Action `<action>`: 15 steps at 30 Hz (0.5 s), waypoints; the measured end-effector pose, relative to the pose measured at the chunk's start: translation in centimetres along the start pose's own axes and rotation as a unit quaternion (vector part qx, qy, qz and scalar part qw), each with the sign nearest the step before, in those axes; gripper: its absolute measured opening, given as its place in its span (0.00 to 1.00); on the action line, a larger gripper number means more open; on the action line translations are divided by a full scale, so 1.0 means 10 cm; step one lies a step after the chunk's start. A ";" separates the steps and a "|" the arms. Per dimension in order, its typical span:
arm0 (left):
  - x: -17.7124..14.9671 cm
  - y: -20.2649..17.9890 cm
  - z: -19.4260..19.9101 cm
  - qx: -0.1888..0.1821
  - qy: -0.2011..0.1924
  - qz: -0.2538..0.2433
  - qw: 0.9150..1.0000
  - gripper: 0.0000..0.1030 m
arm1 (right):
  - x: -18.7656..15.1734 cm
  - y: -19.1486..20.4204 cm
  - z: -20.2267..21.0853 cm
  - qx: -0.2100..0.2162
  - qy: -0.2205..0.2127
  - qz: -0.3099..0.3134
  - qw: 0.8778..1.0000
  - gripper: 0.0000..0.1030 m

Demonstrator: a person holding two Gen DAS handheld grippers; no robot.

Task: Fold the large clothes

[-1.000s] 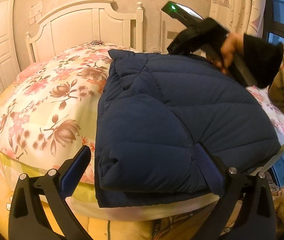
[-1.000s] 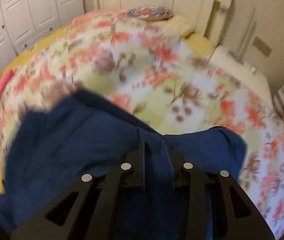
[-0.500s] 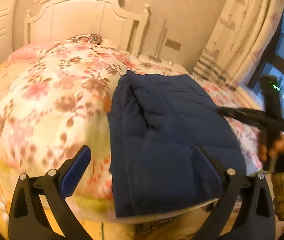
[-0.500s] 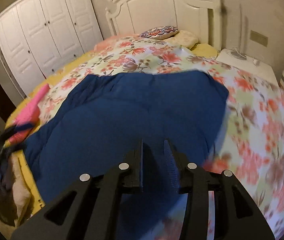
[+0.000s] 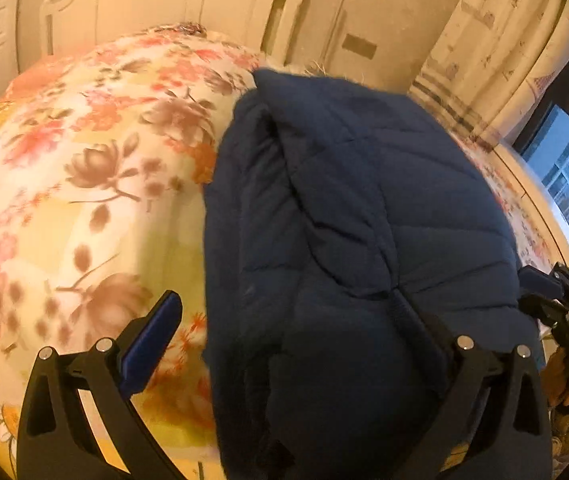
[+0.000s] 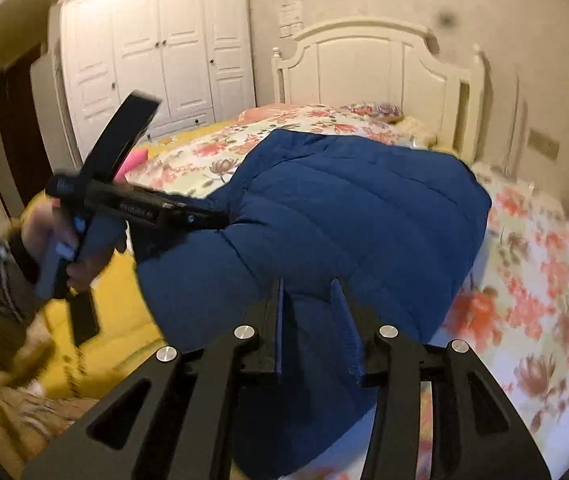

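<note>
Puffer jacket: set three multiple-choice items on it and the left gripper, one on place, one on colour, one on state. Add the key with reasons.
1. Where does the puffer jacket lie?
A. on the floral quilt of the bed
B. on the floor
C. on a hanger

2. What colour is the puffer jacket?
A. red
B. navy blue
C. white

3. How do the jaws of the left gripper stand?
A. shut on a sleeve
B. shut on nothing
C. wide open

Key:
1 A, since the quilt's flower print shows around and beneath it in both views.
2 B, since its quilted shell is dark blue in both views.
3 C, since the left wrist view shows the two fingers far apart, one over the quilt and one against the jacket.
</note>
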State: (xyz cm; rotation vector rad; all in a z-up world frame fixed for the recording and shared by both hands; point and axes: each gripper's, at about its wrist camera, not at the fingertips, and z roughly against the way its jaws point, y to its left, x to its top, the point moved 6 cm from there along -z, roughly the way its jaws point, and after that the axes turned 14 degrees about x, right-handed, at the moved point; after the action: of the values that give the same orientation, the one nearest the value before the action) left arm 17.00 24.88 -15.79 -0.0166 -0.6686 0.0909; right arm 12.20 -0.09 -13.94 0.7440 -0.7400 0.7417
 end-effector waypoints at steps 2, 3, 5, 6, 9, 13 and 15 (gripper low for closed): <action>0.05 0.05 0.15 -0.029 -0.008 0.011 0.999 0.98 | -0.01 -0.16 0.20 -0.014 -0.010 -0.045 0.999 0.74; 0.09 0.09 0.22 -0.045 -0.011 0.020 0.999 0.98 | -0.03 -0.25 0.28 -0.005 -0.026 -0.064 0.998 0.96; 0.20 0.18 0.27 -0.058 -0.008 0.039 0.997 0.98 | -0.11 -0.42 0.35 0.038 -0.048 -0.130 0.990 0.96; 0.24 0.22 0.21 -0.043 0.001 0.040 0.998 0.98 | -0.16 -0.49 0.32 0.060 -0.048 -0.169 0.983 0.96; 0.24 0.19 -0.13 -0.043 0.057 0.022 0.997 0.98 | -0.17 -0.54 0.22 0.091 -0.044 -0.201 0.974 0.96; 0.17 0.21 -0.46 -0.117 0.107 0.047 0.986 0.98 | -0.27 -0.72 -0.11 0.109 -0.006 -0.249 0.962 0.96; 0.12 0.23 -0.55 -0.149 0.119 0.052 0.980 0.98 | -0.35 -0.81 -0.29 0.141 0.004 -0.280 0.950 0.96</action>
State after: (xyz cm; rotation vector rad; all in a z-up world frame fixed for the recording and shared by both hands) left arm 21.17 27.31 -19.48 -0.3459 -0.4372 0.0869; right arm 17.69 -3.10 -20.78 1.1489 -0.3829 0.3296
